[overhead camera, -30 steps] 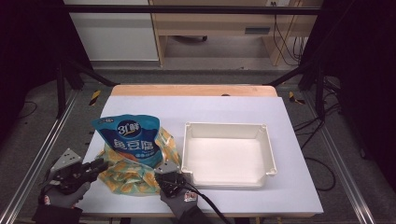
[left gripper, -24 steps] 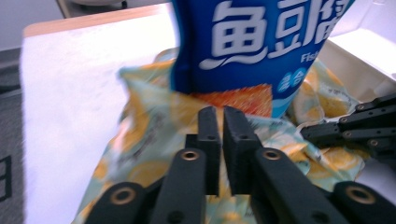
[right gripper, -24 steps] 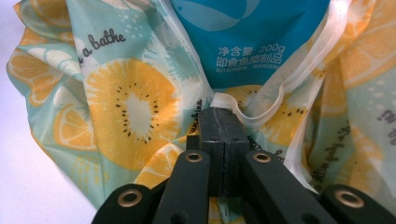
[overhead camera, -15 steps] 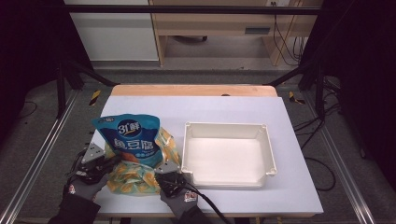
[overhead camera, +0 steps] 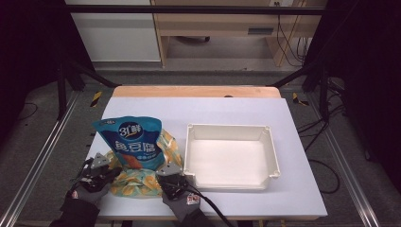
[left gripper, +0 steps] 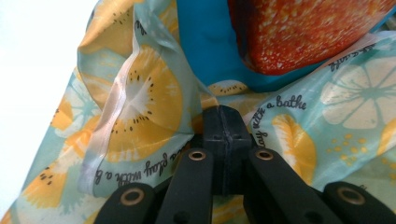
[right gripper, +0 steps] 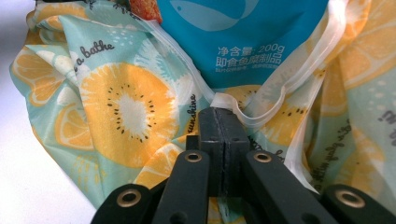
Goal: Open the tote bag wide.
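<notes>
Both grippers, left [overhead camera: 105,176] and right [overhead camera: 166,180], clamp the crumpled fruit-print plastic bag [overhead camera: 137,177], the left's jaws having just closed, beside the white rectangular plastic tray [overhead camera: 230,134]; a blue snack pouch [overhead camera: 132,144] lies atop the bag.

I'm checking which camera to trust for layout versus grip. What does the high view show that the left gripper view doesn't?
High view: the white tray beside the bag, the table, both gloved hands, and the right hand-held gripper.

Left gripper view: the left hand-held gripper shut on a fold of the fruit-print bag, and the bag's printed writing.

Both: the fruit-print bag and the blue snack pouch lying on it.
</notes>
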Motion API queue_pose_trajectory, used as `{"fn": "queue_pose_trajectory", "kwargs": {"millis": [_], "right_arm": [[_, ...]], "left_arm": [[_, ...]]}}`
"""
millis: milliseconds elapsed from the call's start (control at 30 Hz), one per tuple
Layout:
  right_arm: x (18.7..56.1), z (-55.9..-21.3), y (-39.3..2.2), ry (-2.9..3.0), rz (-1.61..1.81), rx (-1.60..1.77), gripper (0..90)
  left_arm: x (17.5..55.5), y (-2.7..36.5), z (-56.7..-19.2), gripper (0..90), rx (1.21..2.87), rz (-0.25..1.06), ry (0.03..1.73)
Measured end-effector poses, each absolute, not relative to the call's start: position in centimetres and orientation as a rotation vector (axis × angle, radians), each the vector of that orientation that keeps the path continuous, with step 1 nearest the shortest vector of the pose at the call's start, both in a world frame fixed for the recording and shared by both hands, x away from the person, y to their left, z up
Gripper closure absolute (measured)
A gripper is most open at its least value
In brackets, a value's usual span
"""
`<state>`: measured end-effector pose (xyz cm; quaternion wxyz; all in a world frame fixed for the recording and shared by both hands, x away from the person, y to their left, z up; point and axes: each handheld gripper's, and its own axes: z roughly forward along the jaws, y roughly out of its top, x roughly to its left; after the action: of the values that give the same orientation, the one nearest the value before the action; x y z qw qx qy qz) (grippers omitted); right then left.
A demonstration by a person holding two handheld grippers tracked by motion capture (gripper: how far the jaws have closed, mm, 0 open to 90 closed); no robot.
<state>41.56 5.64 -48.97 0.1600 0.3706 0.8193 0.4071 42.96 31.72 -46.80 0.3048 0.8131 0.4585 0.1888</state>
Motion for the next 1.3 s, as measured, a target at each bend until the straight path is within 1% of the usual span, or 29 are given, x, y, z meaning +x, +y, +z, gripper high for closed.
{"fn": "queue_pose_trajectory", "kwargs": {"millis": [133, 267, 400, 600, 633, 900, 1200, 1300], "right_arm": [[41.6, -49.0, 5.7, 2.339, 1.161, 1.054, 89.3], [41.5, -49.0, 5.7, 2.329, 1.155, 1.057, 86.2], [41.4, -48.9, 5.7, 2.317, 1.154, 1.062, 83.6], [41.0, -48.4, 5.5, 2.294, 1.201, 1.048, 73.1], [40.8, -48.2, 5.4, 2.293, 1.228, 1.033, 71.0], [40.1, -46.6, 4.9, 2.256, 1.306, 0.986, 64.3], [40.0, -44.2, 4.0, 2.194, 1.385, 0.976, 59.6], [39.8, -43.3, 3.6, 2.171, 1.42, 0.951, 57.9]], "left_arm": [[43.1, 31.6, -47.0, 89.7, 2.155, 0.492, 1.214], [43.1, 31.8, -47.0, 89.3, 2.147, 0.477, 1.217], [43.0, 31.8, -46.7, 85.1, 2.137, 0.477, 1.202], [42.3, 31.9, -45.8, 79.8, 2.087, 0.495, 1.183], [42.3, 31.9, -45.7, 78.9, 2.083, 0.496, 1.177], [41.2, 32.1, -44.2, 76.8, 2.024, 0.52, 1.137], [40.5, 32.2, -42.7, 73.3, 1.944, 0.544, 1.105], [40.2, 32.3, -42.1, 70.9, 1.916, 0.557, 1.093]]}}
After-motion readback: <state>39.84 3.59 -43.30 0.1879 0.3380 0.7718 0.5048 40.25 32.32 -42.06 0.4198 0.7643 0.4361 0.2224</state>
